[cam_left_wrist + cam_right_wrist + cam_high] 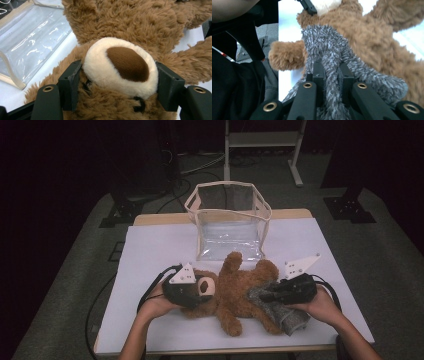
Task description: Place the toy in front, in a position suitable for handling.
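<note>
While the white worktop (150,245) spreads wide under everything, you have the brown teddy bear (235,295) lying on its back near your edge of it, well short of the clear plastic bag (230,220) that stands open at the far side. Judging by how things lie, you are dressing the bear in the grey fuzzy garment (282,307), and that job looks barely begun: the cloth is bunched over the bear's lower body and leg on your right, not yet drawn over any limb as far as I can tell. The bag is untouched, with one paw reaching toward its front wall.

You have open worktop to the left and right of the bear, and a bare strip between bear and bag; the near edge sits close behind your hands, so pull away from yourself rather than back.

Your left tongs (120,82) pinch the bear's cream muzzle (120,65) from both sides, pinning the head. Your right tongs (332,82) are pressed together on a fold of the grey garment, which runs up between the jaws toward the bear's belly.
</note>
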